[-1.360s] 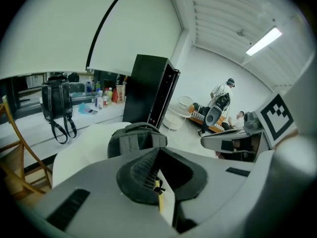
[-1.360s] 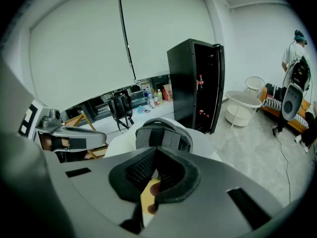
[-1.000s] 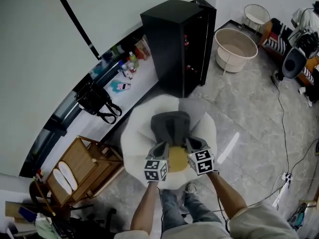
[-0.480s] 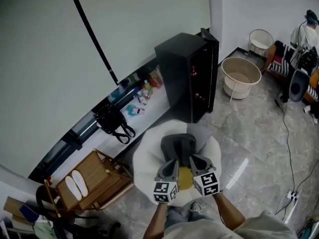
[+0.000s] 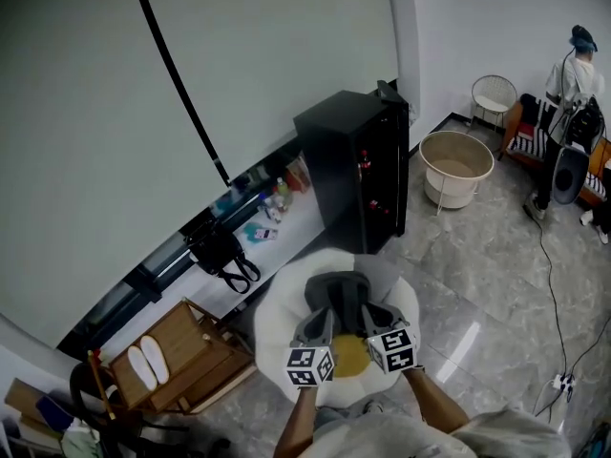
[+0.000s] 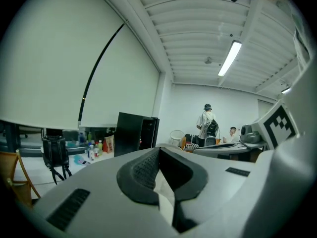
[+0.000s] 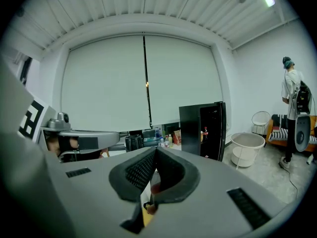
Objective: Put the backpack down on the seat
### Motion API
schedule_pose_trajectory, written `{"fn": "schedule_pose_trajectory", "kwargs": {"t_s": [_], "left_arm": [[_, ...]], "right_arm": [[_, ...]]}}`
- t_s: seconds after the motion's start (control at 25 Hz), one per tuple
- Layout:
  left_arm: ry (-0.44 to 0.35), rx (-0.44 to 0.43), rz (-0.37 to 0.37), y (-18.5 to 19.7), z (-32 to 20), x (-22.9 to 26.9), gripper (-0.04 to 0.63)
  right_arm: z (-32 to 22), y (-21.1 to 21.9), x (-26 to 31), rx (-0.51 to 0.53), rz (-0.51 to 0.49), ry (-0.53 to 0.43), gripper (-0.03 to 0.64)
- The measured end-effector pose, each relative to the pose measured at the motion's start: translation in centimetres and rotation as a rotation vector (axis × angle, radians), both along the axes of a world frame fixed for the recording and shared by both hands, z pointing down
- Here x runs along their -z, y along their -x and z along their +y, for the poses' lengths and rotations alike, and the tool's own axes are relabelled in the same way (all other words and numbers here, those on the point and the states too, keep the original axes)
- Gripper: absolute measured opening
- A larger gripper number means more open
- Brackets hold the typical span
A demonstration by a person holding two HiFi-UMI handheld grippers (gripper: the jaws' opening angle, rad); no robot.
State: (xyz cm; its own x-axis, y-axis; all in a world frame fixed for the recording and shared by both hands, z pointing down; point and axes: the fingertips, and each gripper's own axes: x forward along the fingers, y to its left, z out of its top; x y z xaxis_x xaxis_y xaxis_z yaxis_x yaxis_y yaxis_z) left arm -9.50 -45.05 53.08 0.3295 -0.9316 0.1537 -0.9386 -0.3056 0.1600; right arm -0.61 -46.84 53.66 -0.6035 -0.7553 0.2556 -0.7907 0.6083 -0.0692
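The black backpack (image 5: pixel 221 253) stands on a white ledge under the big window, left of a black cabinet; it also shows as the backpack (image 6: pixel 54 152) and the backpack (image 7: pixel 132 143) in both gripper views. The seat (image 5: pixel 277 313) is a round white fluffy chair below me, with a grey cushion (image 5: pixel 339 292) and a yellow one (image 5: pixel 350 353) in it. Side by side over that seat, my left gripper (image 5: pixel 321 322) and right gripper (image 5: pixel 375 316) are both shut and hold nothing. The left gripper (image 6: pixel 158 150) and right gripper (image 7: pixel 155 150) pads meet, well short of the backpack.
A black cabinet (image 5: pixel 353 170) stands behind the seat. Bottles (image 5: pixel 277 197) sit on the ledge. A wooden rack (image 5: pixel 167 356) with slippers stands at left. A white tub (image 5: pixel 456 168), a standing person (image 5: pixel 571 84) and floor cables (image 5: pixel 552 284) are at right.
The head view has tilted up, showing more wall and window. Both grippers stay shut, close together over the seat; the backpack has not moved.
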Motion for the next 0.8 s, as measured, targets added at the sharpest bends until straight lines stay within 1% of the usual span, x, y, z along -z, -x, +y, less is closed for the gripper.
{"fn": "schedule_pose_trajectory", "kwargs": {"t_s": [0.24,0.36,0.6,0.8], "left_arm": [[0.015,-0.019,-0.015,-1.4,0.9,-0.6,0.031],[0.043,-0.024,-0.012,-1.7,2.1,-1.4,0.031],[0.085,-0.036,0.007,-2.2,5.2,-2.7,0.031],[0.105,-0.046,0.01,-1.0,9.0,-3.4,0.031]], "right_arm": [[1.0,-0.7,0.0,0.001,0.05,-0.037,0.028],[2.2,-0.7,-0.1,0.0,0.025,-0.016,0.028],[5.4,-0.6,-1.1,-0.009,0.006,0.024,0.028],[9.4,0.8,-1.8,-0.012,0.008,0.048,0.028]]}}
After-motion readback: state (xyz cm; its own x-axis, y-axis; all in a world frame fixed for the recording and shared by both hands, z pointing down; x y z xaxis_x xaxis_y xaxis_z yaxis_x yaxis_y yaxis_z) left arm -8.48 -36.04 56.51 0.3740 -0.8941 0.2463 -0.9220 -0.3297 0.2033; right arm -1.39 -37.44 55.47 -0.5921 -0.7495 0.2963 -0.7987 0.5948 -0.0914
